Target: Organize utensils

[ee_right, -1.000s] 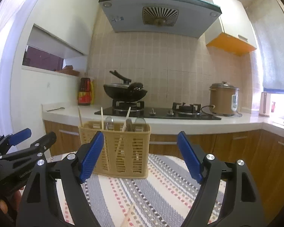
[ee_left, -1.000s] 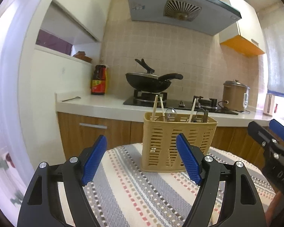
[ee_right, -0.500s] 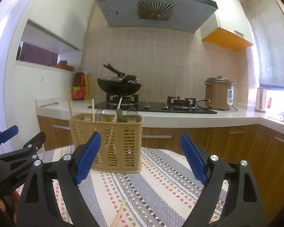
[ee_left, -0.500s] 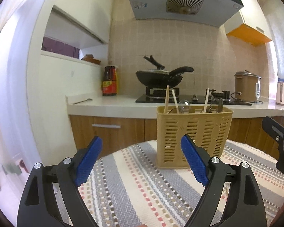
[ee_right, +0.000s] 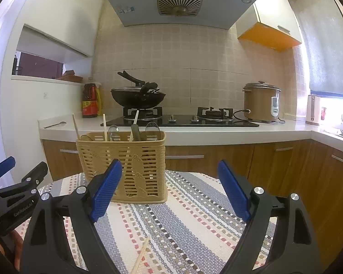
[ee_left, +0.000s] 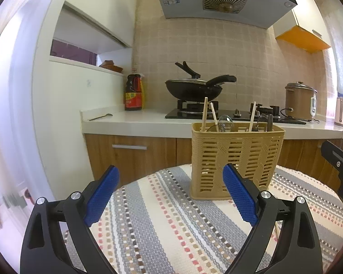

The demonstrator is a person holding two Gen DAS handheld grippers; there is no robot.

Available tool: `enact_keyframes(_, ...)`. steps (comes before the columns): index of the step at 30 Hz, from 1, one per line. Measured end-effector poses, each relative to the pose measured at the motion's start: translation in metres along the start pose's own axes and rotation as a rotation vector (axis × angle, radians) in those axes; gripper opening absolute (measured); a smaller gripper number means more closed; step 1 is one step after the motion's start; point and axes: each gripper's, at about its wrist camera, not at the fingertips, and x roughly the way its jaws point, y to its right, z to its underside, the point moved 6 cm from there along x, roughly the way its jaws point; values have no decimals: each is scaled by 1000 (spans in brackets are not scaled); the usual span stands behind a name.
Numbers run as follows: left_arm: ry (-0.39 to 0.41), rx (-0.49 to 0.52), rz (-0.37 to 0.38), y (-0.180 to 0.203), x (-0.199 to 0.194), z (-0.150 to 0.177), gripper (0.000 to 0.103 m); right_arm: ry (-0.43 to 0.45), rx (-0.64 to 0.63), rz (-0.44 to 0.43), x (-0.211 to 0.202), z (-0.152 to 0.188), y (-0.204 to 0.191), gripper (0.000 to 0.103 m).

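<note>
A tan plastic utensil basket (ee_left: pixel 236 159) stands on a striped tablecloth (ee_left: pixel 162 223); it also shows in the right wrist view (ee_right: pixel 123 166). It holds wooden chopsticks (ee_left: pixel 204 111), spoons (ee_left: pixel 225 122) and a dark-handled utensil. My left gripper (ee_left: pixel 171 196) is open and empty, a short way in front of the basket. My right gripper (ee_right: pixel 169 189) is open and empty, just right of the basket. One loose chopstick (ee_right: pixel 140 254) lies on the cloth below the right gripper.
Behind the table runs a kitchen counter (ee_right: pixel 217 132) with a gas hob, a black wok (ee_right: pixel 137 97), a rice cooker (ee_right: pixel 261 101) and a sauce bottle (ee_left: pixel 133 96). A spoon (ee_left: pixel 100 117) lies on the counter's left end. The other gripper shows at each view's edge.
Both views have shifted and settled: the basket sits further right in the left wrist view. Both grippers stay open and empty.
</note>
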Motion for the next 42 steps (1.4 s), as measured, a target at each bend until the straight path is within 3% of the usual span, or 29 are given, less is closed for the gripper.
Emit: enact_keyframes(42,-31,6,2,1,5,4,92,-18,0,3,2,2,-4,83)
